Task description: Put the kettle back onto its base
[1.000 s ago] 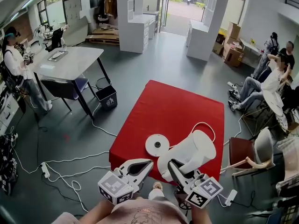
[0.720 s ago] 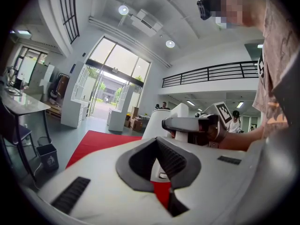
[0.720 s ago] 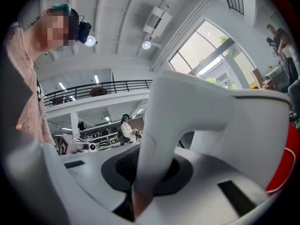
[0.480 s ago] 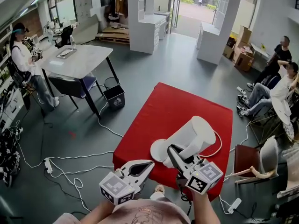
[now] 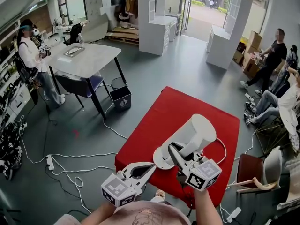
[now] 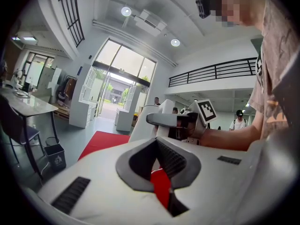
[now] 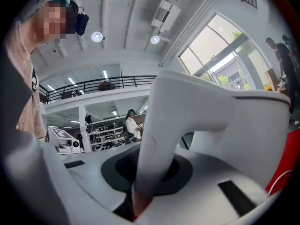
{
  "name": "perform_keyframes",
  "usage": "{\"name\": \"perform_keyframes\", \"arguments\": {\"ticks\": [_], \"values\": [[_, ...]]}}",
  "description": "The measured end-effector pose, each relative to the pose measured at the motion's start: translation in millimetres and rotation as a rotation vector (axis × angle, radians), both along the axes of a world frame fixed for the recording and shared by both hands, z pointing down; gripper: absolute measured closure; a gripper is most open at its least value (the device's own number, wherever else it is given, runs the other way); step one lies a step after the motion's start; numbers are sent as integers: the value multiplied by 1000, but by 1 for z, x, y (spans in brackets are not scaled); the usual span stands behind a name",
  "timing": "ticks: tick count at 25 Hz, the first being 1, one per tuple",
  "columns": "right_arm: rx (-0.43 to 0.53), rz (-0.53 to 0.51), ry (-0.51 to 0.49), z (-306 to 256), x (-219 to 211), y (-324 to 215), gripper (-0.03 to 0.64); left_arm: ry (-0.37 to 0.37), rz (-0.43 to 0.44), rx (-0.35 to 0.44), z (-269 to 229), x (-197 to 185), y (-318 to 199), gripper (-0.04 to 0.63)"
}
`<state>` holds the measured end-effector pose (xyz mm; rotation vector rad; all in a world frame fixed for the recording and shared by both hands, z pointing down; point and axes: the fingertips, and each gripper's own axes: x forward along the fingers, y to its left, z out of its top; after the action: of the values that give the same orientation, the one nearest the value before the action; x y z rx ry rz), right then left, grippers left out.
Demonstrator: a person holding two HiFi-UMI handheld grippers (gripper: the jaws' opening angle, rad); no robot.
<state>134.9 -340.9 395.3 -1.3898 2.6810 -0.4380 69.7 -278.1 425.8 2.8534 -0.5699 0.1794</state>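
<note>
A white kettle (image 5: pixel 194 135) is above the near part of the red table (image 5: pixel 187 104). My right gripper (image 5: pixel 174 150) is shut on its handle (image 7: pixel 159 139), which fills the right gripper view between the pads. The kettle's lower end is over the round white base (image 5: pixel 158 160), of which only a rim shows; whether it rests on it I cannot tell. A white cord (image 5: pixel 224 150) loops out to the right. My left gripper (image 5: pixel 151 165) is shut and holds nothing, just left of the kettle. In the left gripper view the kettle (image 6: pixel 145 121) shows beyond the left gripper (image 6: pixel 157 139).
A chair (image 5: pixel 262 172) stands right of the table, and people sit and stand at the far right. A grey table (image 5: pixel 89 60), a black bin (image 5: pixel 122 97) and floor cables with a power strip (image 5: pixel 50 162) lie to the left.
The right gripper has carried the kettle leftward over the base. The base lay bare to its left a second ago; now only its rim shows. The left gripper shifted slightly.
</note>
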Motion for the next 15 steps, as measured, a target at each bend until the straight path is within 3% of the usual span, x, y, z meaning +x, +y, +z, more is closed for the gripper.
{"name": "perform_keyframes", "arguments": {"ticks": [15], "values": [[-78,-81,47,73,-13,-18,549,-46,-43,-38,16,4,-13,604]]}}
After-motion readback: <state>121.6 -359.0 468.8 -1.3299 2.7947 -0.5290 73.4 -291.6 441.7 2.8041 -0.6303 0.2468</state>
